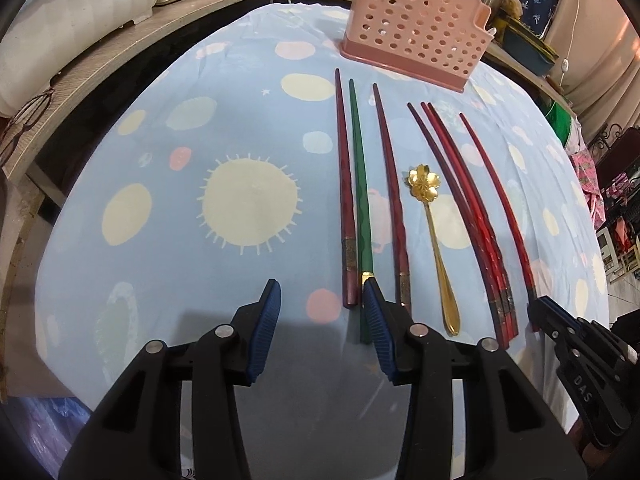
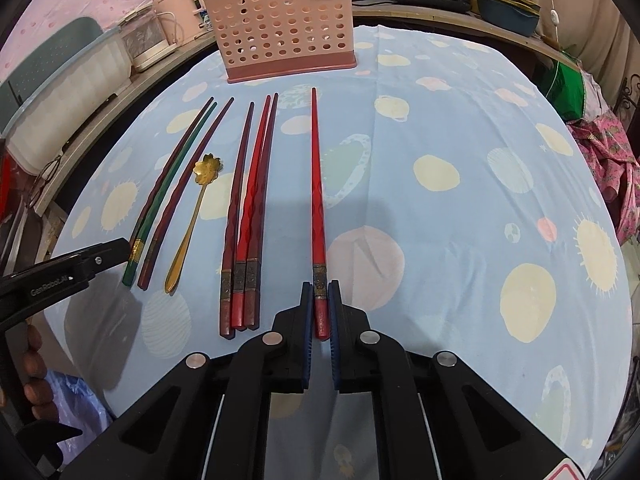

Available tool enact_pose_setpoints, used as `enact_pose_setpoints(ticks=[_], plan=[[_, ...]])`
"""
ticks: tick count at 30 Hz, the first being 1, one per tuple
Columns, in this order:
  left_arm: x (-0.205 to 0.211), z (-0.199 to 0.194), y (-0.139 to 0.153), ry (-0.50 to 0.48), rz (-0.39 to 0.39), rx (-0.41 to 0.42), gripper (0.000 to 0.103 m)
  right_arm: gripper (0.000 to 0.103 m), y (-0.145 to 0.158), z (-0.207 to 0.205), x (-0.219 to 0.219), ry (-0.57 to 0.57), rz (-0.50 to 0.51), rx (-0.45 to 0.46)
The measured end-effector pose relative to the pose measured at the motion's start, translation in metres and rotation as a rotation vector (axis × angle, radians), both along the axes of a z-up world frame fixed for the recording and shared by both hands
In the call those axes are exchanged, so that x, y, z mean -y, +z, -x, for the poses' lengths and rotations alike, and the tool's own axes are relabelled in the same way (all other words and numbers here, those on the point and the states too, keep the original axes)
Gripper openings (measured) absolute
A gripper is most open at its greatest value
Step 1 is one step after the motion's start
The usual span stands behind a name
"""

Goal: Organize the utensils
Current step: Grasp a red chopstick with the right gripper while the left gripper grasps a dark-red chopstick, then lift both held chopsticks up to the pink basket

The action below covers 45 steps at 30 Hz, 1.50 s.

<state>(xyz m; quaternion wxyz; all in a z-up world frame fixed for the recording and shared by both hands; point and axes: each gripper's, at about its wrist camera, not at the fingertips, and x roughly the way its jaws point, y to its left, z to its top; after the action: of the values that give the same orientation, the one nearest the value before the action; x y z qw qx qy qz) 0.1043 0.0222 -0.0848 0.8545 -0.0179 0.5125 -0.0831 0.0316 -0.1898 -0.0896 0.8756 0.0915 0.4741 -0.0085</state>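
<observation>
Right tongs point(image 2: 320, 312) clamped red chopstick point(image 2: 318, 200) at butt; left tongs point(image 1: 322, 312) half-open around maroon chopstick point(image 1: 347, 208). Advised level lift toward pink utensil basket point(image 2: 280, 28) ahead.

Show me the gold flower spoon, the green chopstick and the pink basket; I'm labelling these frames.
gold flower spoon point(image 1: 423, 179): left wrist view, on its flower bowl.
green chopstick point(image 1: 359, 168): left wrist view, on its mid shaft.
pink basket point(image 2: 280, 28): right wrist view, on its perforated front wall.
</observation>
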Motion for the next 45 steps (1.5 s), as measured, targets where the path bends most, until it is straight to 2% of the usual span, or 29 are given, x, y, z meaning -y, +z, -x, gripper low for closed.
enact_pose_setpoints(ticks=[14, 16, 20, 28, 34, 45], plan=[[0.003, -0.012, -0.004, -0.003, -0.018, 0.008, 0.037, 0.007, -0.001, 0.000, -0.001, 0.002, -0.001, -0.004], [0.004, -0.013, -0.004, -0.004, -0.021, 0.015, 0.032, 0.007, -0.001, 0.000, -0.001, 0.002, -0.002, -0.003], [0.002, -0.014, -0.004, -0.015, 0.024, 0.000, 0.009, 0.007, -0.002, 0.000, -0.001, 0.002, -0.002, -0.004], [-0.002, -0.004, 0.002, -0.016, 0.069, -0.002, 0.007, 0.007, 0.004, 0.005, 0.000, 0.007, -0.013, 0.010], [-0.010, 0.008, 0.029, 0.003, 0.087, 0.051, 0.007, 0.007, 0.029, 0.015, 0.004, 0.008, -0.017, 0.070], [-0.021, 0.016, 0.110, 0.035, 0.148, 0.222, 0.007, 0.007, 0.100, 0.028, 0.022, -0.025, -0.055, 0.244]])
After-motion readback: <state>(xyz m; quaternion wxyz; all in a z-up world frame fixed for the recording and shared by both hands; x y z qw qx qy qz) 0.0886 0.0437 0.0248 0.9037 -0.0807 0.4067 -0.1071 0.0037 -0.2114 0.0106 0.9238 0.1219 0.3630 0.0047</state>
